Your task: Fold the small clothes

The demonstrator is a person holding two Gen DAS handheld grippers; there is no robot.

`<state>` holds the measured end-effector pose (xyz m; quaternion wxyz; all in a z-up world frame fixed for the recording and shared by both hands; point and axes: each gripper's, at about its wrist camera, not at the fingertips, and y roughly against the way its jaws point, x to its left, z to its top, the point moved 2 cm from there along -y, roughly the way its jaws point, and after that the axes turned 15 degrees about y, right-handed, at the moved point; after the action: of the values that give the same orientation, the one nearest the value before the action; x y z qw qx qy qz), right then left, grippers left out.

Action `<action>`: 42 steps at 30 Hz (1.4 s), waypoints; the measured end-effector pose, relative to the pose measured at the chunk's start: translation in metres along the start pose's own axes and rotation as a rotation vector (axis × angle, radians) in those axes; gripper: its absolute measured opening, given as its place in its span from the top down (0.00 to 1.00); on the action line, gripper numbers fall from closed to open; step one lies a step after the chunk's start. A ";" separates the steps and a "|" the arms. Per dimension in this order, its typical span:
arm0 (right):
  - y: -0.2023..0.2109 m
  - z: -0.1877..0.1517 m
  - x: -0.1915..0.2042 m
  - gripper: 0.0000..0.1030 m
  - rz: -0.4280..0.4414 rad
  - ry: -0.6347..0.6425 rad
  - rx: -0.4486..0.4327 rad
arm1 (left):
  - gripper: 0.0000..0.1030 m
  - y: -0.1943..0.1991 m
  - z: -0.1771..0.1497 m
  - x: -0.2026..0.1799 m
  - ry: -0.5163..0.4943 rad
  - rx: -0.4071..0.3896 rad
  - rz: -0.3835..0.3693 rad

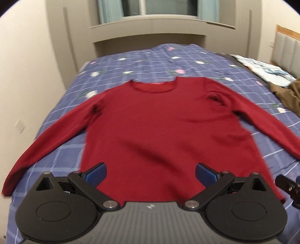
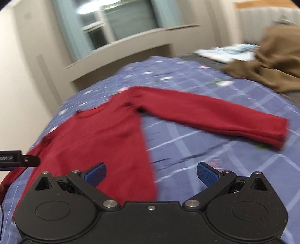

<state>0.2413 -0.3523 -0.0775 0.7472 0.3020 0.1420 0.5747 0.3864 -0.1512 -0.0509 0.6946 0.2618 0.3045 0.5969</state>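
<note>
Red sweater (image 1: 159, 120) lies flat on the bed (image 1: 142, 60), front up, neck toward the far edge under the window (image 1: 150, 7), hem at the near edge. Long axis runs near edge to far edge. Both sleeves spread outward and slightly back toward the near corners; one cuff (image 2: 281, 133) lies out on bare quilt in the right wrist view.

Left hand-held gripper (image 1: 151, 173) hangs over the hem, centred on the body, pointing along the sweater's axis; jaws wide, nothing between them. Right hand-held gripper (image 2: 151, 173) hangs over the sweater's right side edge near the hem, angled toward the far left corner; jaws wide, one finger (image 2: 95, 173) over red cloth, the other over quilt. Cannot tell whether either touches the fabric.

Open quilt beyond the neck and between body and sleeve. Brown garment (image 2: 271, 62) heaped at the right edge, light printed cloth (image 2: 226, 52) just beyond it, both well apart from the sweater. Frames motion-blurred.
</note>
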 end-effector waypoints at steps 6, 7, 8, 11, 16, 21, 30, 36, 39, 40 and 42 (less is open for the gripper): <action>0.013 0.005 -0.062 0.00 -0.138 -0.370 0.031 | 0.00 -0.025 0.045 -0.072 -0.098 0.026 -0.097; 0.012 0.004 -0.071 0.00 -0.138 -0.432 0.035 | 0.00 -0.031 0.051 -0.088 -0.120 0.029 -0.117; 0.010 0.003 -0.078 0.00 -0.135 -0.475 0.044 | 0.00 -0.037 0.056 -0.103 -0.144 0.032 -0.138; 0.002 0.000 -0.098 0.02 -0.146 -0.600 0.055 | 0.00 -0.054 0.068 -0.143 -0.195 0.048 -0.162; -0.011 0.004 -0.129 0.11 -0.222 -0.779 0.021 | 0.00 -0.079 0.081 -0.201 -0.250 0.090 -0.189; -0.024 0.003 -0.154 0.26 -0.358 -1.003 -0.003 | 0.00 -0.090 0.086 -0.251 -0.309 0.131 -0.233; -0.032 0.050 -0.150 0.85 -0.555 -0.697 -0.014 | 0.00 -0.078 0.095 -0.299 -0.345 0.253 -0.447; -0.049 0.093 -0.100 0.87 -0.519 -0.159 -0.092 | 0.00 -0.064 0.115 -0.310 -0.312 0.390 -0.679; -0.053 0.105 -0.074 0.88 -0.482 0.009 -0.111 | 0.00 -0.067 0.124 -0.316 -0.317 0.476 -0.738; -0.055 0.109 -0.066 0.88 -0.476 0.043 -0.116 | 0.00 -0.069 0.125 -0.317 -0.319 0.515 -0.736; -0.056 0.115 -0.053 0.88 -0.470 0.110 -0.133 | 0.01 -0.077 0.127 -0.315 -0.318 0.581 -0.741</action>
<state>0.3328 -0.4447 -0.0301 0.8696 0.1789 0.2107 0.4090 0.4992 -0.4745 0.0145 0.7963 0.4064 0.4210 0.1531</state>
